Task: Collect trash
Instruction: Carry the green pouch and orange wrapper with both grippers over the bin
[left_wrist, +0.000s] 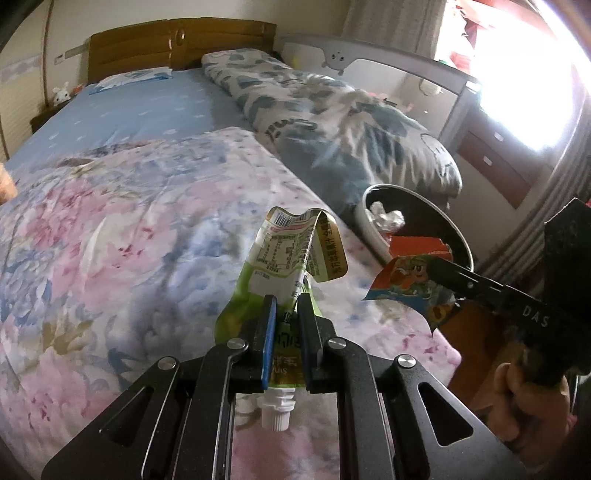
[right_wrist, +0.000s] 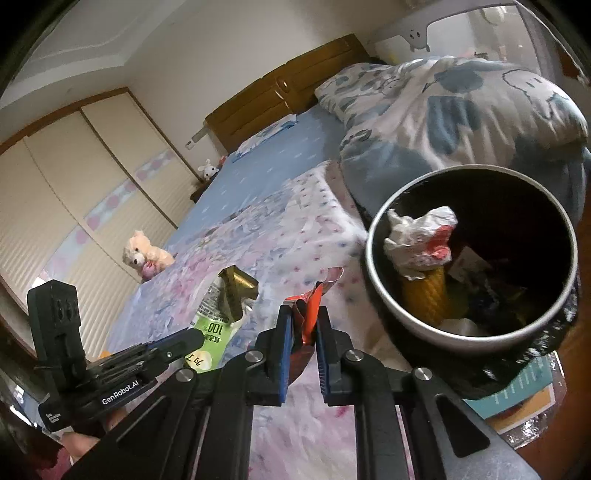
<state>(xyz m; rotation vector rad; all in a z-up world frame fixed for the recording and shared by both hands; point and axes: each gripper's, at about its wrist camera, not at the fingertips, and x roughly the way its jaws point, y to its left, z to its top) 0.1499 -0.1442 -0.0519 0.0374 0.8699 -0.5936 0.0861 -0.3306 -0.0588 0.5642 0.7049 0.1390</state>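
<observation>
Bedroom. The work surface is a bed under a pink-and-blue floral quilt (left_wrist: 140, 229); beyond it lies a pale blue sheet (left_wrist: 147, 107) running to a wooden headboard (left_wrist: 177, 44). A blue-grey patterned duvet (left_wrist: 332, 122) is bunched along the bed's far side. Sliding wardrobe doors (right_wrist: 66, 192) line one wall, and a plush bear (right_wrist: 146, 254) sits at the quilt's edge.

A round waste bin (right_wrist: 373, 236) stands just beside the bed and holds crumpled white paper (right_wrist: 417, 236) and other litter too dark to identify.

The left gripper (left_wrist: 286, 317) is pinched on a green drink pouch (left_wrist: 291, 254), spout end towards the camera, held above the quilt. The right gripper (right_wrist: 304, 325) is clamped on a red-orange wrapper (right_wrist: 314, 302), near the bin rim.

The window is blown out by glare. A hand (left_wrist: 532, 406) is cut off at the left view's edge.
</observation>
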